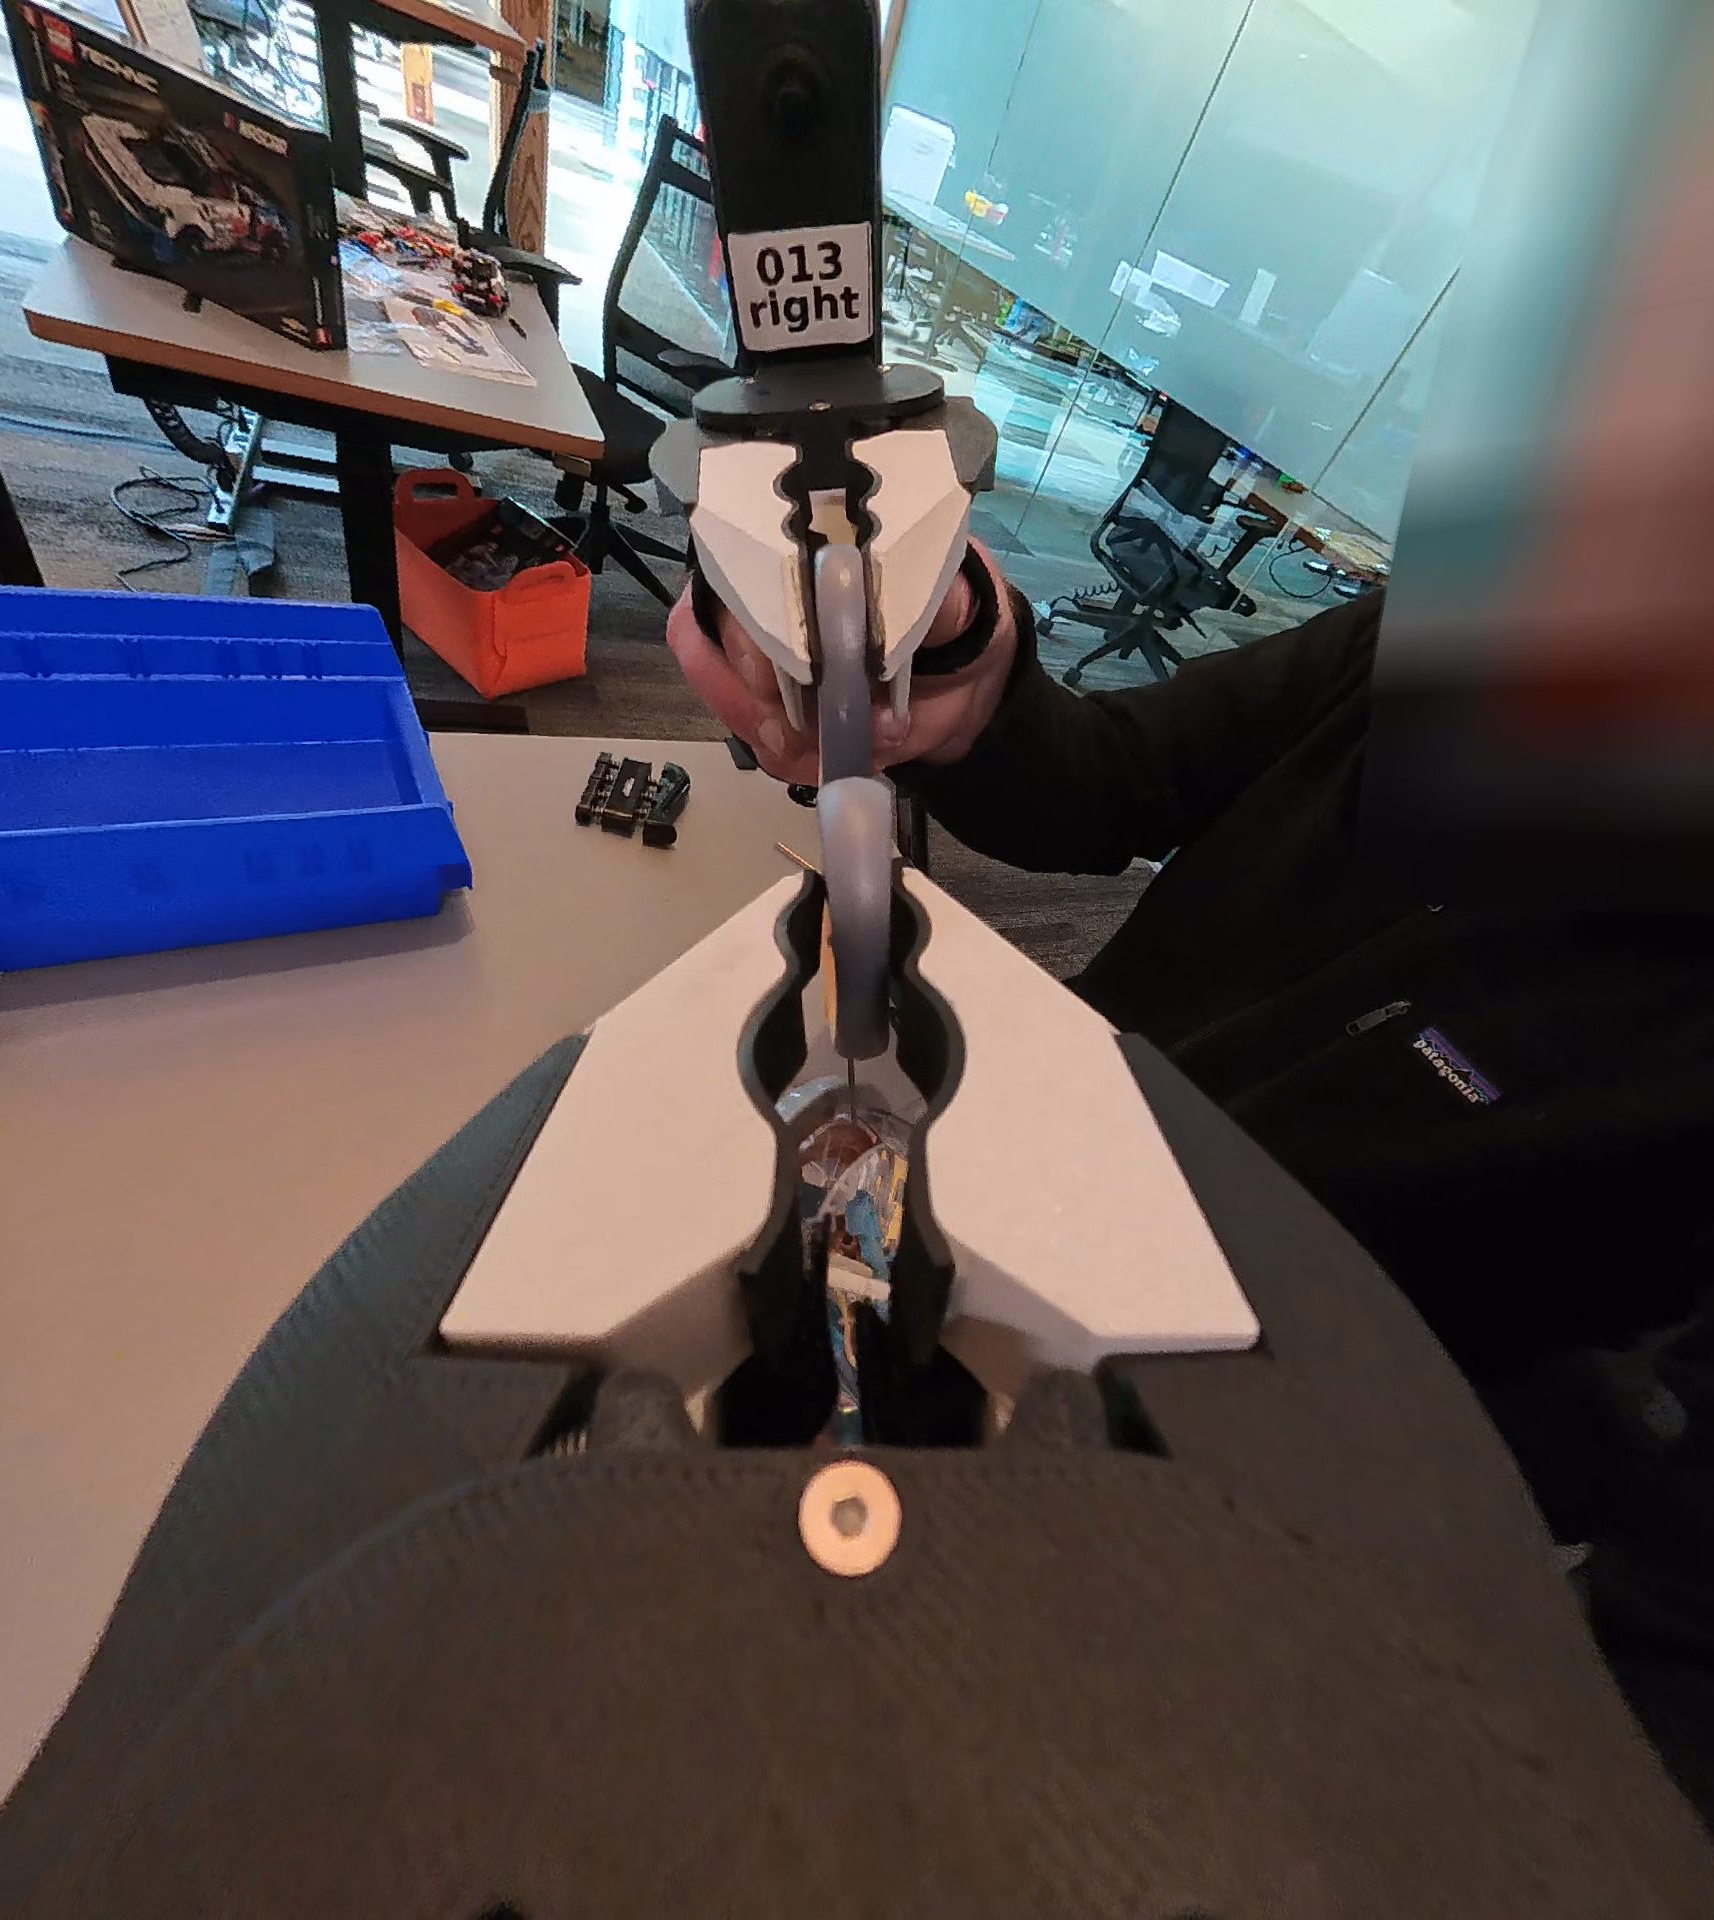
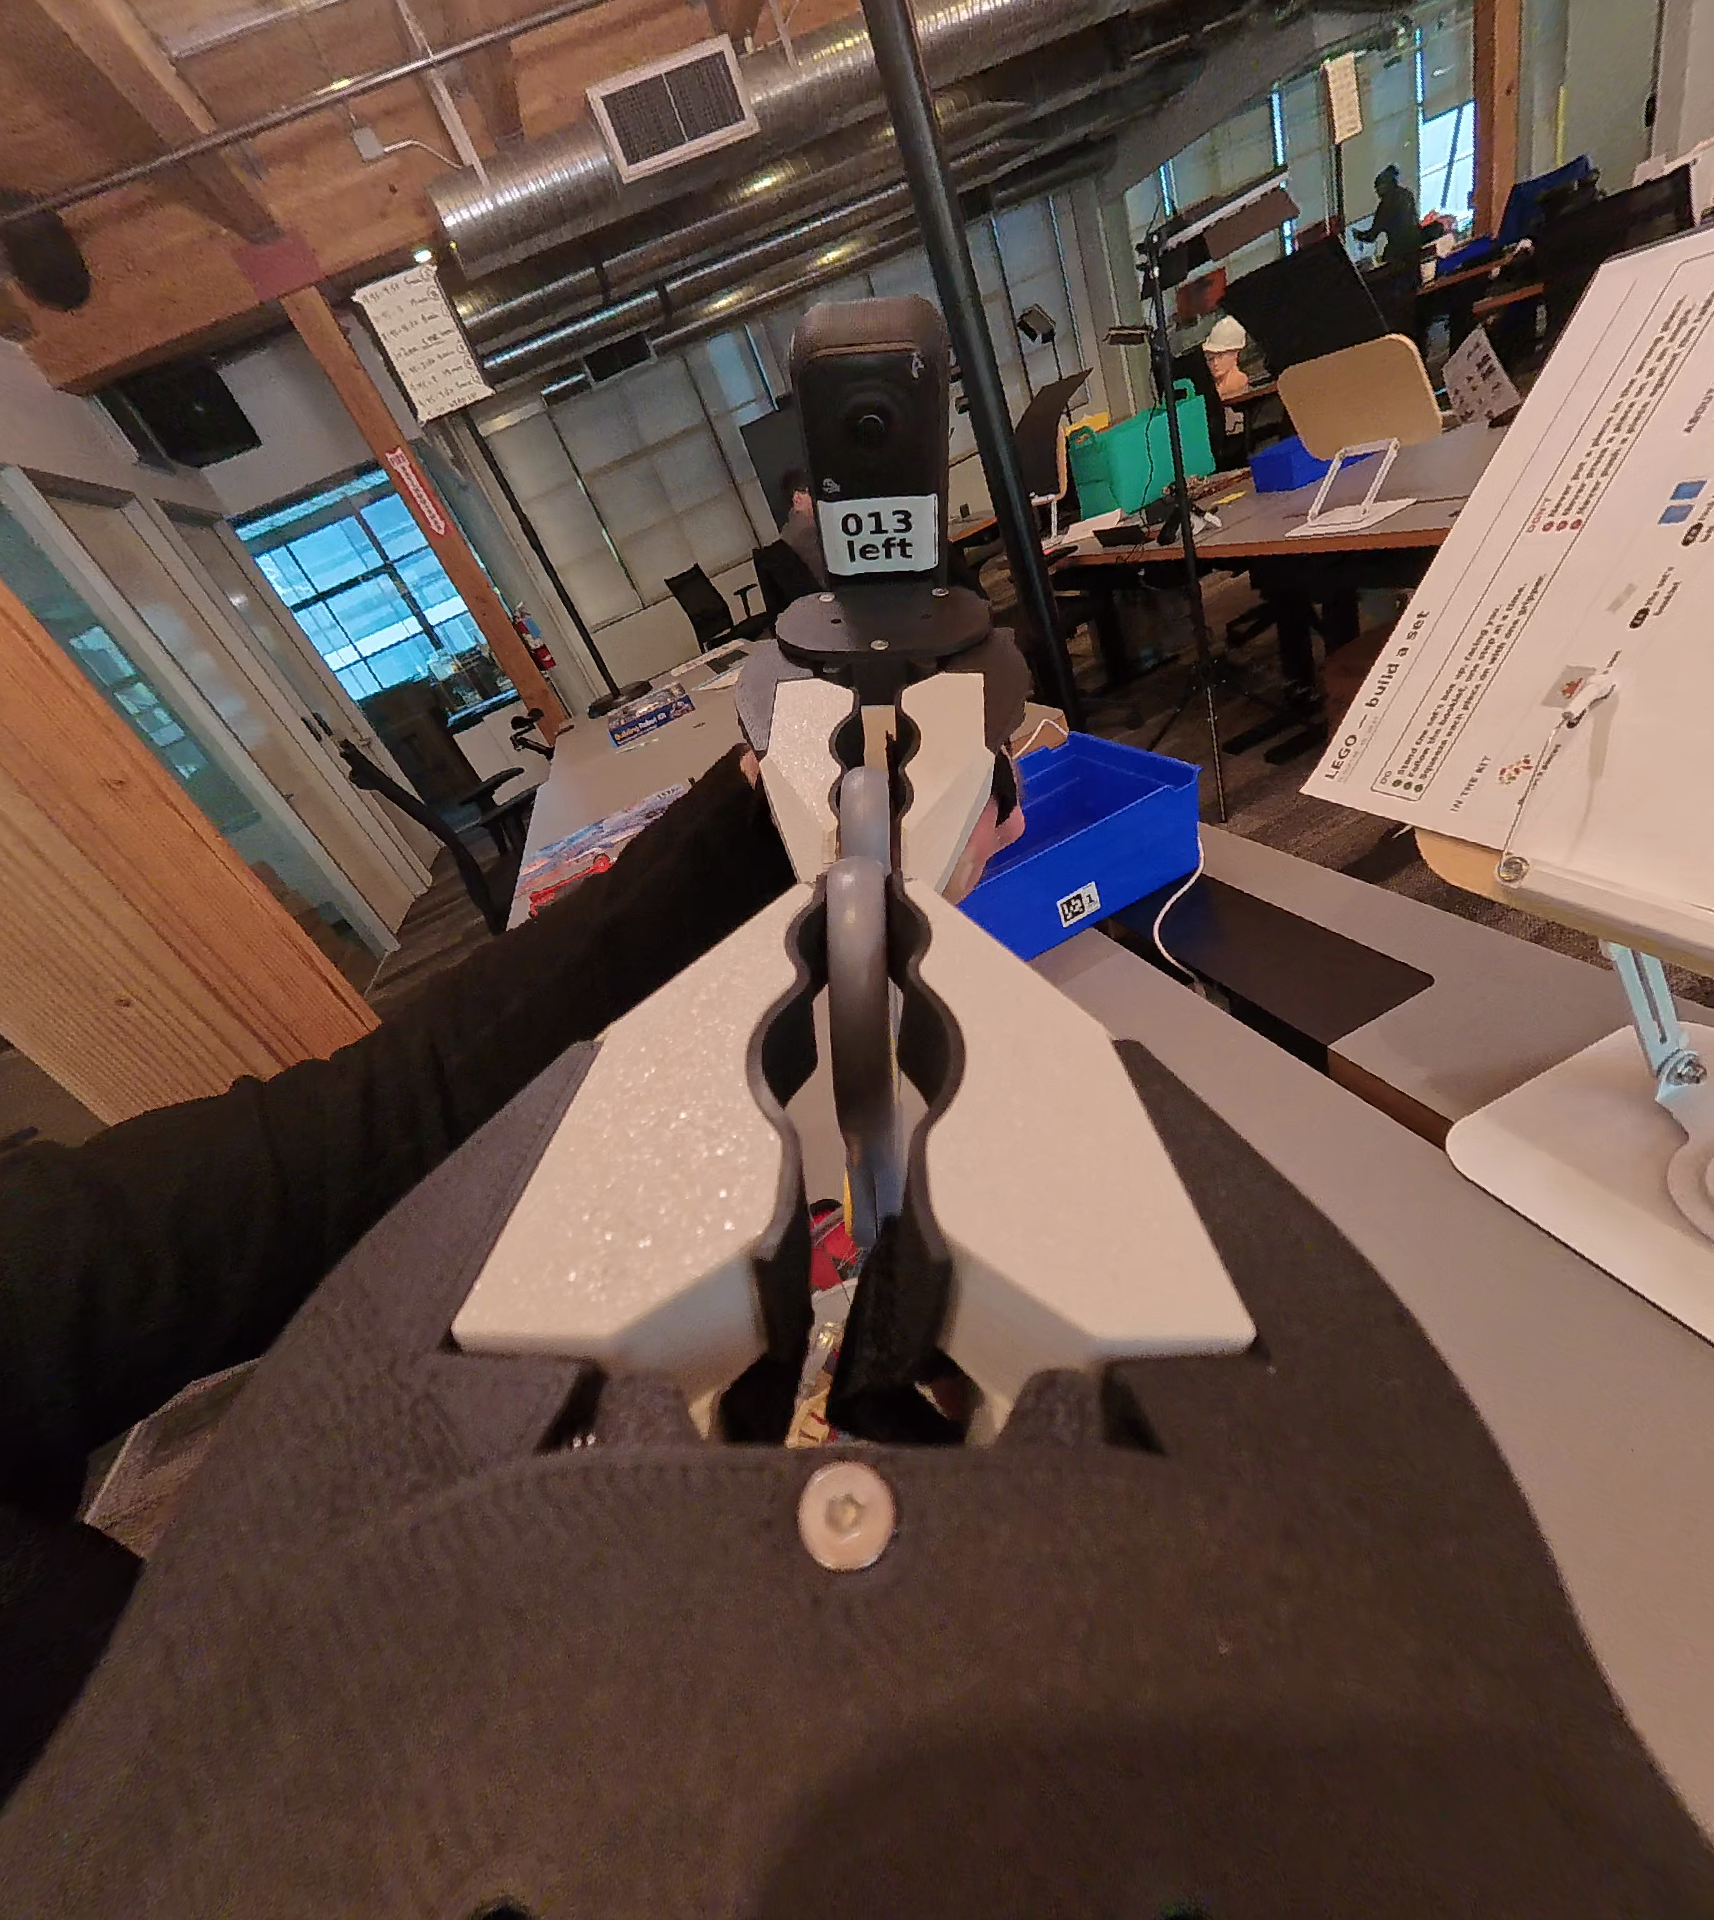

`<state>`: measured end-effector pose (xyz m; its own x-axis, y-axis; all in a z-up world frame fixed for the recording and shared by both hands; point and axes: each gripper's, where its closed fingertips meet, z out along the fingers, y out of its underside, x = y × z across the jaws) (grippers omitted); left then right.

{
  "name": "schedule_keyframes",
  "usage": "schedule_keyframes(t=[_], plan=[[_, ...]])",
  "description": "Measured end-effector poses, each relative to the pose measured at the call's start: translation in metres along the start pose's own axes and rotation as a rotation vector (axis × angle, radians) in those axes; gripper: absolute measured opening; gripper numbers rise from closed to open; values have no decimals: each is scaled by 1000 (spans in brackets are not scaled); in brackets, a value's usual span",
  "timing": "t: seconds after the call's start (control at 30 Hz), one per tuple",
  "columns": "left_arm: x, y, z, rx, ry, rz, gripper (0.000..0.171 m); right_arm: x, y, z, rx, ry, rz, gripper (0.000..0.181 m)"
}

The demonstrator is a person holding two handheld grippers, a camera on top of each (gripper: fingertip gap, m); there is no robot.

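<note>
Two grippers face each other tip to tip above a grey table (image 1: 157,1122), each clamped on a grey curved piece. Far left in the left wrist view sits a blue bin (image 1: 146,769) on the table edge, with an orange tote (image 1: 489,603) on the floor behind it and a boxed set (image 1: 188,187) on a back table. Further right, a small black assembly (image 1: 633,795) lies on the table, near but apart from the grippers. At centre, the left gripper (image 1: 858,935) has its jaws closed on the near grey hook-shaped piece (image 1: 858,914); right gripper (image 1: 848,665), held by a hand (image 1: 926,707), is pinched on the far grey curved piece (image 1: 845,665). The two pieces meet end to end; can't tell if joined. Right side: dark jacket sleeve (image 1: 1196,748). In the right wrist view, a white stand with an instruction sheet (image 2: 1611,582) sits far right.
</note>
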<state>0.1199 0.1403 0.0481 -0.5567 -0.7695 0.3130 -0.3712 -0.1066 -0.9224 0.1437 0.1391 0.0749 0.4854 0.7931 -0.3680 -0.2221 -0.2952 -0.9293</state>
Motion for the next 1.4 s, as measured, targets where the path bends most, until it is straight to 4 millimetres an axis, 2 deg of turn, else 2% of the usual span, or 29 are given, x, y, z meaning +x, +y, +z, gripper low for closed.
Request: schedule_keyframes(t=[0.43,0.53,0.67,0.8,1.0,1.13,1.23,1.33,1.4], plan=[[-4,22,2,73,-19,-51,7,5,18,14,-95,13,23,6],[-7,31,7,82,-15,-66,7,9,27,16,-134,21,31,6],[-17,47,22,57,-26,-105,7,20,43,7,-131,37,76,6],[-30,64,47,-2,-27,-167,8,36,63,-12,-76,53,149,6],[-41,56,79,6,9,-225,8,46,65,-49,65,88,194,6],[-59,51,108,-3,-28,-282,9,59,71,-83,166,127,244,6],[-74,47,133,-6,-64,-322,9,70,81,-107,218,167,271,6],[-87,51,157,-57,-122,-333,11,77,95,-130,257,193,311,6],[-88,53,170,-89,-135,-321,10,79,104,-143,300,179,342,6]])
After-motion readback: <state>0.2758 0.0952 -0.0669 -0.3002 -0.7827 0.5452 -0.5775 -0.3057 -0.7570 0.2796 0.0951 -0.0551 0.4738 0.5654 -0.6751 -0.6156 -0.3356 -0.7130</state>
